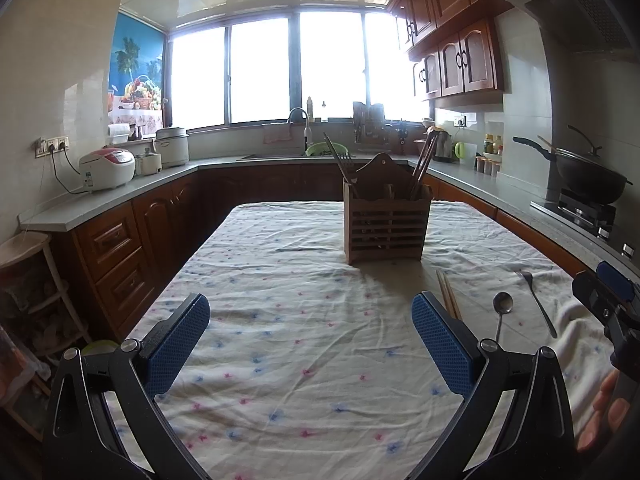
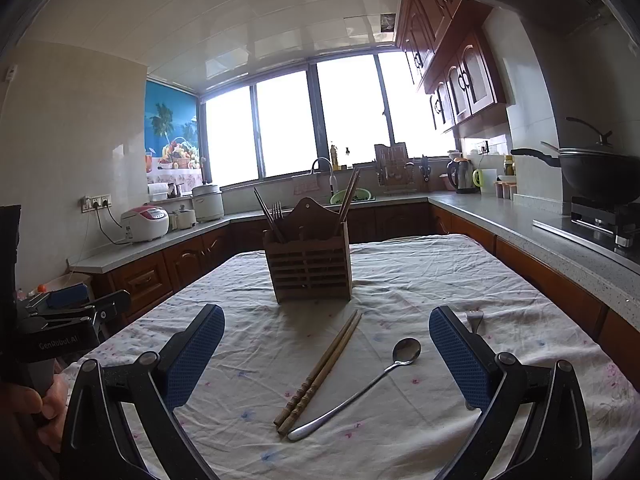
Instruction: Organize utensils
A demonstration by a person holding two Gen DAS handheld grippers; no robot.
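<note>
fork (image 2: 474,317) handle hidden behind right tool (image 2: 327,345) | spoon (image 2: 404,354) clear

Counter (image 2: 460,280) draped in a creased white cloth (image 2: 248,360) printed with small pink and blue flowers. Directly on the cloth: a slatted wooden utensil holder (image 2: 310,268), upright toward the far end, with chopsticks and a fork standing in it; a pair of wooden chopsticks (image 2: 320,372) lying side by side, touching, just in front of the holder; a metal spoon (image 2: 360,388) beside them, bowl pointing away; a metal fork (image 2: 475,319) farther right, partly hidden in the right wrist view.
</note>
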